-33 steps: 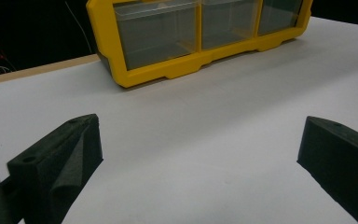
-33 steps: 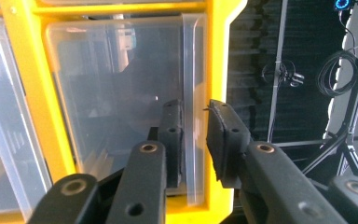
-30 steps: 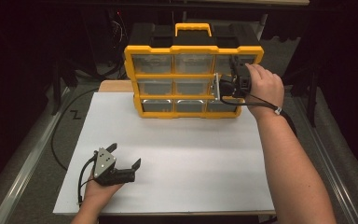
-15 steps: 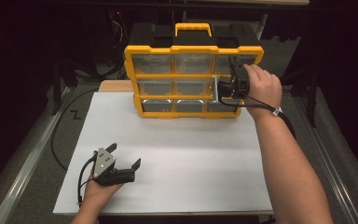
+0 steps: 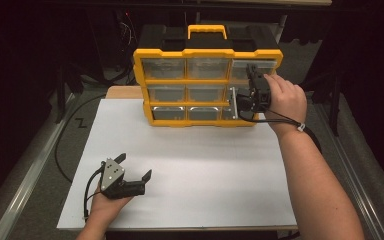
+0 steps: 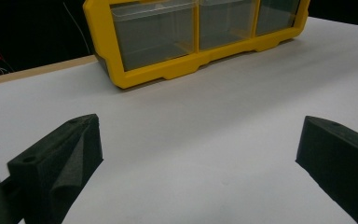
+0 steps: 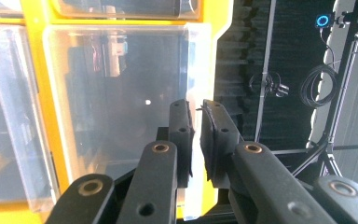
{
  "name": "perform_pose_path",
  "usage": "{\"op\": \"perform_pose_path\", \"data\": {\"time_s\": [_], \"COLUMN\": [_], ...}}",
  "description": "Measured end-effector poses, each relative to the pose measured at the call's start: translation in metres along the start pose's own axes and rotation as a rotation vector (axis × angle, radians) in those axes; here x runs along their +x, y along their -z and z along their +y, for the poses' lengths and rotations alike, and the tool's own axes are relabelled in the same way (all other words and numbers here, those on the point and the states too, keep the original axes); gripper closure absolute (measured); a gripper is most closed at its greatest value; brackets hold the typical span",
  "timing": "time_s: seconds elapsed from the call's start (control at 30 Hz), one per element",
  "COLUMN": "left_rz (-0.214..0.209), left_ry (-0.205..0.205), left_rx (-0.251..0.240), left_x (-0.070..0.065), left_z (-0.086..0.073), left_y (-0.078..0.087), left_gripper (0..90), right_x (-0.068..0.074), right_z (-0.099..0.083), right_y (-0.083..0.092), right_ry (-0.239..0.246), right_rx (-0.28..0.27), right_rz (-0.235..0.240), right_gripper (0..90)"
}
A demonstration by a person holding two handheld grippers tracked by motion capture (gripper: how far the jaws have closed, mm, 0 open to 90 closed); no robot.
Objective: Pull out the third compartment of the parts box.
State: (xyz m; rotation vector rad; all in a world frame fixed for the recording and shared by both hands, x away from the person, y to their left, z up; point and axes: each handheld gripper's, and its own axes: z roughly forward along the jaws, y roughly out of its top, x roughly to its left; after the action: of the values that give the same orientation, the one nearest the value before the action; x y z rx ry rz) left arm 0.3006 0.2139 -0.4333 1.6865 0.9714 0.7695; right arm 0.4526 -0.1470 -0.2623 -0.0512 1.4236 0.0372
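Note:
A yellow organiser (image 5: 207, 82) with clear drawers stands upright at the back of the white table top (image 5: 205, 165). My right gripper (image 5: 240, 100) is at its right column, level with the middle row. In the right gripper view that gripper (image 7: 196, 109) has its jaws pressed almost together on the thin edge of a clear drawer (image 7: 121, 93). The drawer front (image 5: 234, 102) juts slightly out of the frame. My left gripper (image 5: 135, 166) rests low over the near left of the table, open, with nothing between its jaws (image 6: 200, 123).
A black case with a yellow handle (image 5: 207, 34) sits behind the organiser. A wooden board (image 5: 122, 92) pokes out at the table's back left. A metal rail (image 5: 25, 175) and a black cable (image 5: 65, 145) run along the left side.
The right gripper has shifted a little to the left and down at the organiser's right column, keeping its hold. The left gripper has not moved.

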Motion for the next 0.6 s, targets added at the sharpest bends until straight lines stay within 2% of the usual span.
{"op": "perform_pose_path", "data": {"time_s": [0.17, 0.4, 0.47, 0.5, 0.53, 0.6], "left_rz": [0.003, 0.002, 0.002, 0.003, 0.003, 0.004], "left_ry": [0.004, 0.002, 0.002, 0.003, 0.003, 0.003], "left_rx": [-0.001, -0.001, -0.001, -0.002, -0.002, -0.002], "left_x": [0.0, 0.0, 0.001, 0.001, 0.001, 0.001], "left_z": [0.0, 0.0, 0.0, 0.0, 0.0, 0.0], "left_y": [0.0, 0.0, 0.0, 0.0, 0.0, 0.0], "left_gripper": [1.2, 1.3, 1.3, 1.3, 1.3, 1.3], "right_x": [-0.003, -0.004, -0.004, -0.005, -0.005, -0.006], "right_z": [-0.004, -0.005, -0.005, -0.005, -0.005, -0.006], "right_y": [0.012, 0.018, 0.018, 0.017, 0.017, 0.015], "right_ry": [0.004, -0.006, -0.011, -0.014, -0.014, -0.01], "right_rx": [-0.014, -0.025, -0.026, -0.017, -0.017, -0.018], "right_rz": [0.01, 0.018, 0.025, 0.031, 0.031, 0.059], "right_gripper": [84.5, 83.5, 80.6, 72.6, 72.6, 65.0]}}
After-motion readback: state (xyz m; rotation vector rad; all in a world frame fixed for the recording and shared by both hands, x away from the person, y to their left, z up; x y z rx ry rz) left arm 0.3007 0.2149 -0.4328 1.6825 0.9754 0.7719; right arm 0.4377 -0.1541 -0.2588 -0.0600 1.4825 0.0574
